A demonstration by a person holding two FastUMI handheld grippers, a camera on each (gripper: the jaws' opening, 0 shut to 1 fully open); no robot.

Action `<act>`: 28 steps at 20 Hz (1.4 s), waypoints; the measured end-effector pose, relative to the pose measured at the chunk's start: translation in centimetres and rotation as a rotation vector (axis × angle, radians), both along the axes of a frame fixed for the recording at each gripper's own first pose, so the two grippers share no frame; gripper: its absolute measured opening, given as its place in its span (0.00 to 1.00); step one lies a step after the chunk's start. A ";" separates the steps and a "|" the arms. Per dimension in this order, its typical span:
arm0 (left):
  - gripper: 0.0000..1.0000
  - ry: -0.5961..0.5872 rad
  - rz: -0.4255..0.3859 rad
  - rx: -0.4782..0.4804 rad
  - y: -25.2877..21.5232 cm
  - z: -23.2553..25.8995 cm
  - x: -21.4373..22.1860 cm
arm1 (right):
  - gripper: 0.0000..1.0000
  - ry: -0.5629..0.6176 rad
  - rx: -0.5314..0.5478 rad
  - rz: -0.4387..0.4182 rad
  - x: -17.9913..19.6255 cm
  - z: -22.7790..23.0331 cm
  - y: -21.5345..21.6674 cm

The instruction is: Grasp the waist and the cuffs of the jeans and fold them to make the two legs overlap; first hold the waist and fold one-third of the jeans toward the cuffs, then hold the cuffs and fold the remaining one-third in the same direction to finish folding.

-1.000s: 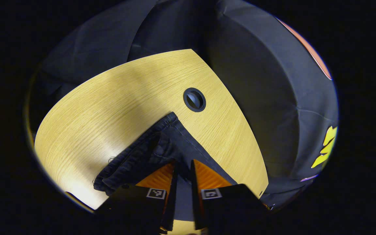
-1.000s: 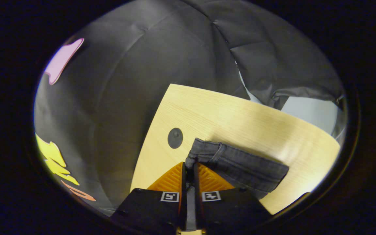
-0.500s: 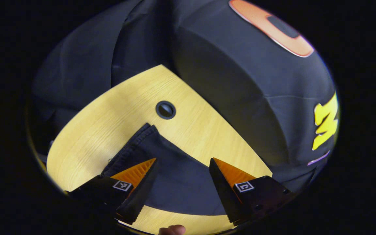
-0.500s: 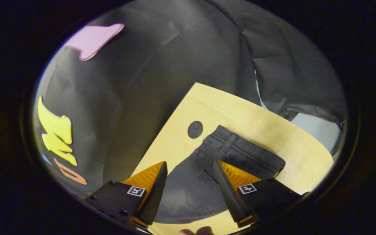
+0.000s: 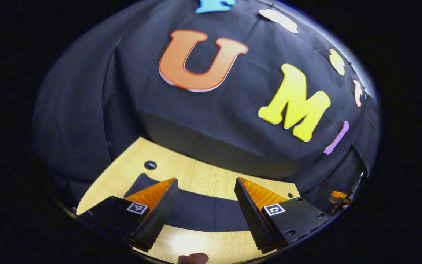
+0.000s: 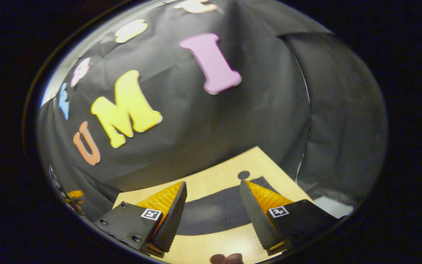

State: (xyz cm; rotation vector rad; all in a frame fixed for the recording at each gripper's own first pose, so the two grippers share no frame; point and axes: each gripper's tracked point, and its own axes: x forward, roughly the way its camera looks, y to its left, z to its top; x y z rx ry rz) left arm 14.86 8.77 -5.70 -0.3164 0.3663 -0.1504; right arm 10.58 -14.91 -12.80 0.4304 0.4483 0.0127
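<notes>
Item one, the left gripper [image 5: 205, 200]: in the left gripper view we record its two orange-faced fingers [image 5: 152, 194] spread wide apart at 6 o'clock, holding nothing and raised clear of the cloth below them. Item two, the jeans [image 5: 200, 216]: we note a dark, flat band of denim lying on the desk [image 5: 196, 174], seen through the gap between those fingers and running from about 8 o'clock toward 4 o'clock, with one corner near a small round dark grommet [image 5: 150, 165] at 9 o'clock of the band. Item three, the right gripper [image 6: 213, 200]: in the right gripper view we list its fingers [image 6: 266, 198] likewise spread wide and empty at 6 o'clock. The jeans [image 6: 214, 214] lie flat on the desk [image 6: 211, 179] between and beyond them, a stitched pocket outline faintly visible; a dark grommet [image 6: 243, 175] sits at 1 o'clock, just beside the denim's far corner. Item four: a fingertip [image 5: 193, 258] of the person at the bottom edge of the left gripper view.
</notes>
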 end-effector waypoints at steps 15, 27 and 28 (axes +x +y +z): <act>1.00 -0.180 -0.053 0.161 -13.4 0.6 -8.5 | 0.93 0.035 -0.251 -0.006 -13.6 -3.6 2.3; 0.98 -0.132 -0.021 0.255 -18.9 2.1 -7.8 | 0.93 0.135 -0.151 -0.140 -2.3 -17.7 -8.1; 0.98 -0.127 -0.015 0.257 -19.3 2.1 -7.9 | 0.94 0.152 -0.122 -0.161 -1.1 -19.2 -8.8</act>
